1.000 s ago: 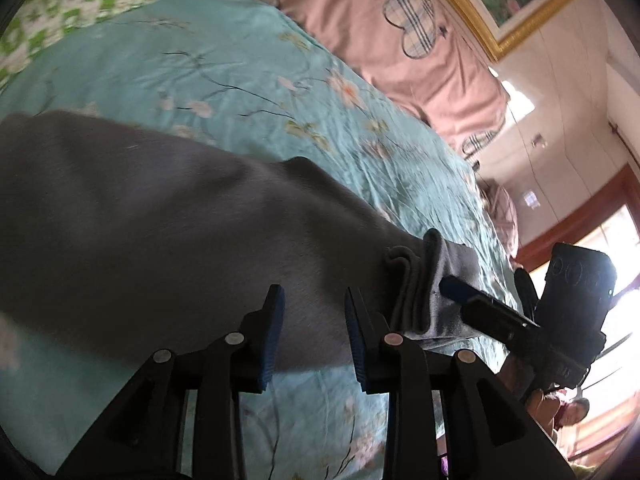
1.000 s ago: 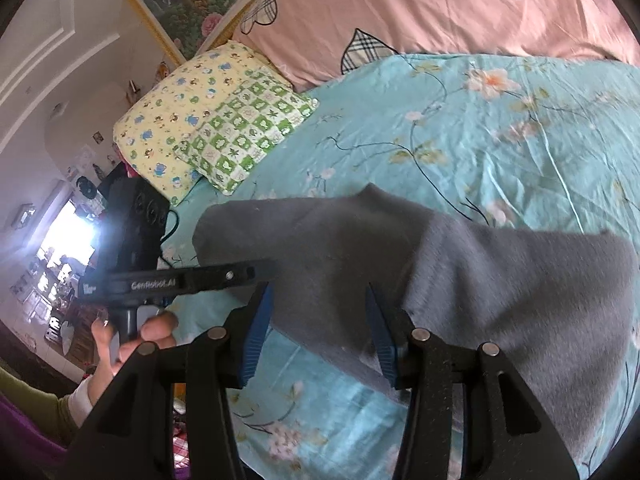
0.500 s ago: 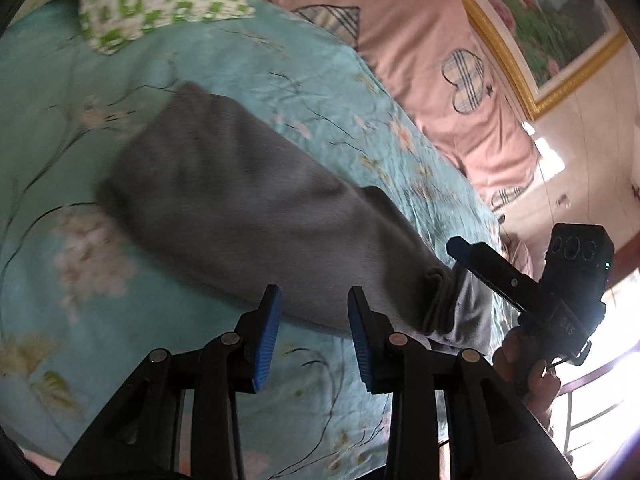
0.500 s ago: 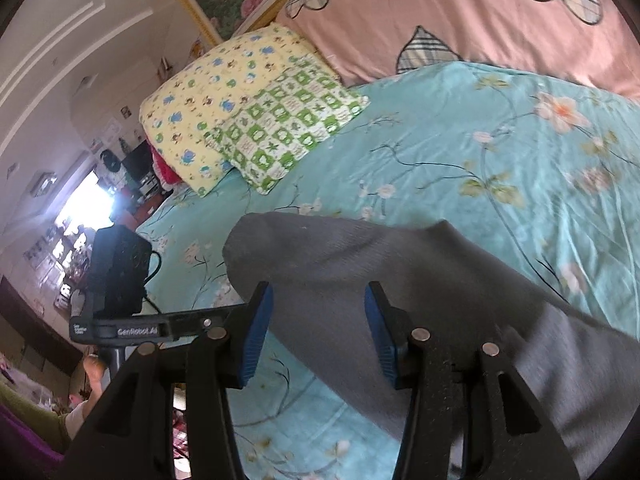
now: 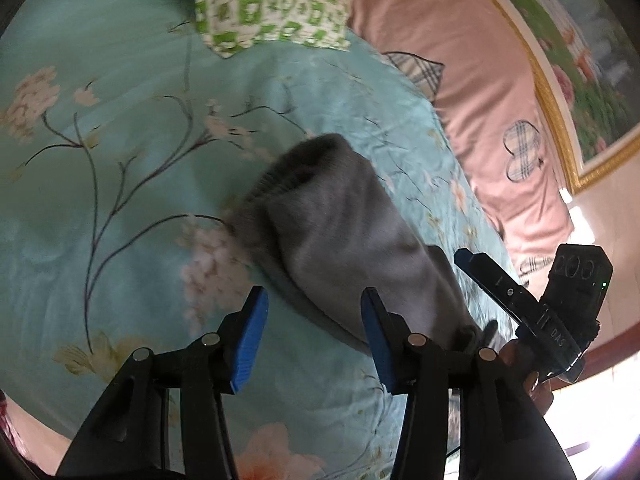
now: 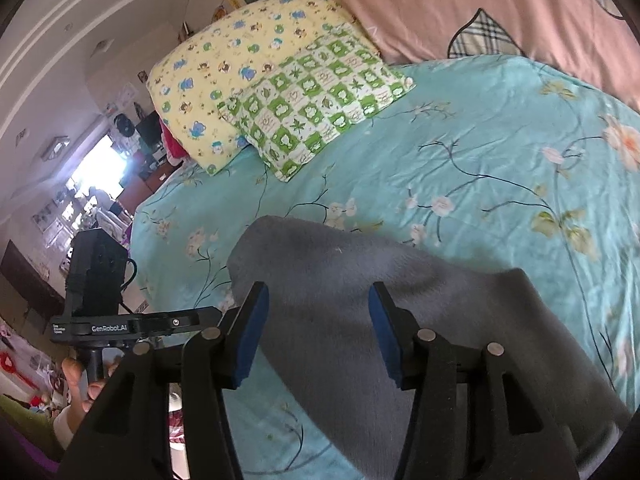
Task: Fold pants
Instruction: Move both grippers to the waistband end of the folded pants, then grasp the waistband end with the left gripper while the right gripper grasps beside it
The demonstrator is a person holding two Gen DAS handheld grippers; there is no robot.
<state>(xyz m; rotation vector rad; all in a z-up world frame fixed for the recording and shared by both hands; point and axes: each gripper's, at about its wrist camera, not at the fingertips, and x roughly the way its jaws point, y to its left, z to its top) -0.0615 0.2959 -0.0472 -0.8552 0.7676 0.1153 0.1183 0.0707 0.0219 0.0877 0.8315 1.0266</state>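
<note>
The grey pants (image 5: 340, 240) are laid on the teal floral bedsheet (image 5: 120, 168), seen from centre to lower right of the left wrist view and across the lower half of the right wrist view (image 6: 400, 320). 1 end with a ribbed band points toward the upper left of the left wrist view; it is blurred, so waistband or cuff cannot be told.

The fabric is judged to be soft, light knit, limp rather than stiff, likely to sag and drag on the sheet when lifted and unlikely to slip from the blue pads. It is best taken hold of at the ribbed band and at the doubled edge, where the layers are thickest, with both layers pinched together so that the fold is not pulled apart.

The left gripper (image 5: 314, 340) is seen with its jaws opening, moderately wide, with only sheet and the pants' near edge beyond them; nothing is pressed by the pads. The right gripper (image 6: 318, 334) is also seen opening, moderately wide, poised above the grey cloth, and no cloth is pinched.

"GenRobot.AI" is read in white on the left gripper's body at the lower left of the right wrist view. On the other gripper, at the lower right of the left wrist view, only "DAS" is made out. No label is visible on the pants.
</note>
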